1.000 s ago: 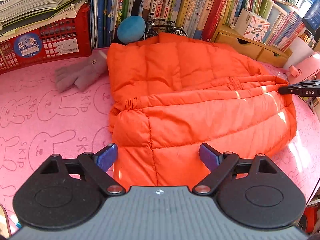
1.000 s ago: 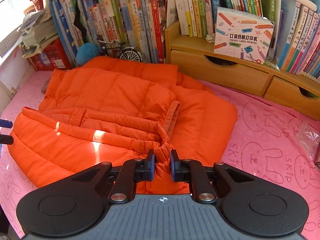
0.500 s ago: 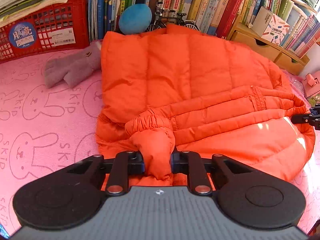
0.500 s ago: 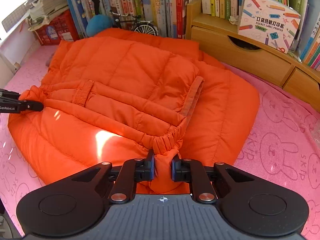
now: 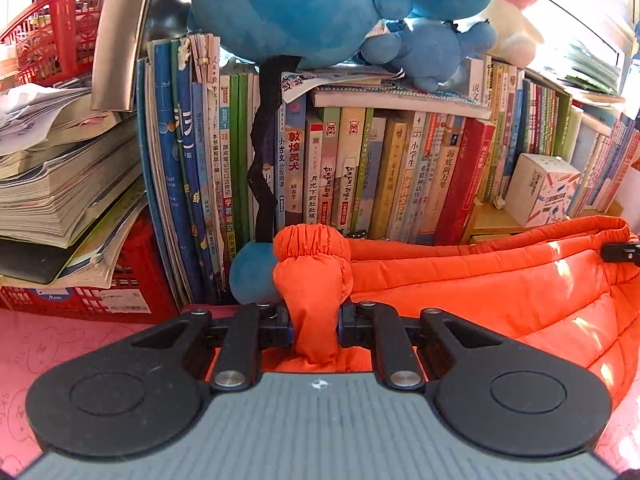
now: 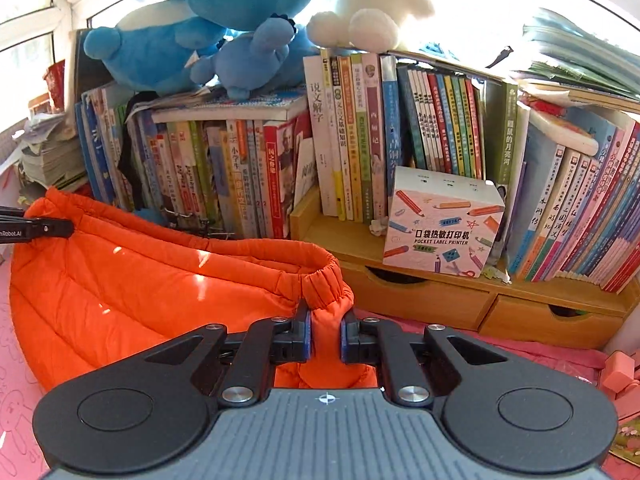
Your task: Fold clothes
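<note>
Since the earlier frames both grippers have risen and tipped up with the orange padded jacket [image 5: 500,292]: the wrist views that looked down on the pink surface [image 5: 60,340] now face the row of books [image 5: 360,172], and the left gripper [image 5: 315,326], wide open a second ago, has closed on cloth. Its jaws stand nearly shut, pinching an elastic-cuffed bunch of the jacket that bulges up toward 12 o'clock between them. The right gripper [image 6: 324,336] has its jaws likewise almost closed on a gathered edge of the jacket [image 6: 160,292]. The garment hangs stretched between the two, its gathered hem running from the left jaws toward 3 o'clock, where the right gripper's tip shows at the frame edge; in the right view it sags away toward 9 o'clock, with the lower folds resting on the pink surface. Blue plush toys [image 5: 300,4] sit on top of the books at 12 o'clock. A label-printer box [image 6: 442,220] stands on the wooden drawer unit [image 6: 500,304] at 1 o'clock in the right view.
</note>
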Available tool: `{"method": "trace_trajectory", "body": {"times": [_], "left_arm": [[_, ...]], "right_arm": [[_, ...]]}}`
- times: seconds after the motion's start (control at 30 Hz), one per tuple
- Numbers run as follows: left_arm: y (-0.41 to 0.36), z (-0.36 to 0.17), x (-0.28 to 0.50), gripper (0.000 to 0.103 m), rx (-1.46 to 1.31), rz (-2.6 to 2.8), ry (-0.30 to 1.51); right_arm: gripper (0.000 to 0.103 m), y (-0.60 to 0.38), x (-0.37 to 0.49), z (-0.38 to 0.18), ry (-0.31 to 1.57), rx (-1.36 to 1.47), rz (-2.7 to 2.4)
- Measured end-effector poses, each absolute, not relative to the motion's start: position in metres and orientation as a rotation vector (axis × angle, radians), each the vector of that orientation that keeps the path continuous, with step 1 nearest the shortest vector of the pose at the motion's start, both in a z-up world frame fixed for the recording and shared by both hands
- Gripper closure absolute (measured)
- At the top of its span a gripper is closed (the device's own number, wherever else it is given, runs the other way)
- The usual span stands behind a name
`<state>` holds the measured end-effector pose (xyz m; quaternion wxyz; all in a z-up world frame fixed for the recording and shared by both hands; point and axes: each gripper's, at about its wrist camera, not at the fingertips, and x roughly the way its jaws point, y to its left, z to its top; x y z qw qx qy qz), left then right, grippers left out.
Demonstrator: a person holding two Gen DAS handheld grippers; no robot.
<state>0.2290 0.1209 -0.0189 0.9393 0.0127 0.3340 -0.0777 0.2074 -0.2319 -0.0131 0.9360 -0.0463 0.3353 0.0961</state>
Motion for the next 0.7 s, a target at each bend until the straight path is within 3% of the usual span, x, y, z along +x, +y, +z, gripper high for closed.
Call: {"method": "trace_trajectory", "body": {"times": [0.33,0.7], "left_arm": [[0.096,-0.104,0.273,0.076,0.242,-0.039,0.770],[0.111,-0.134,0.288,0.069,0.180,0.002,0.812]], "right_arm": [[0.085,-0.220,0.254,-0.115,0.791,-0.105,0.056],[0.083,-0.223,0.258,-0.150,0.791,-0.052,0.038]]}}
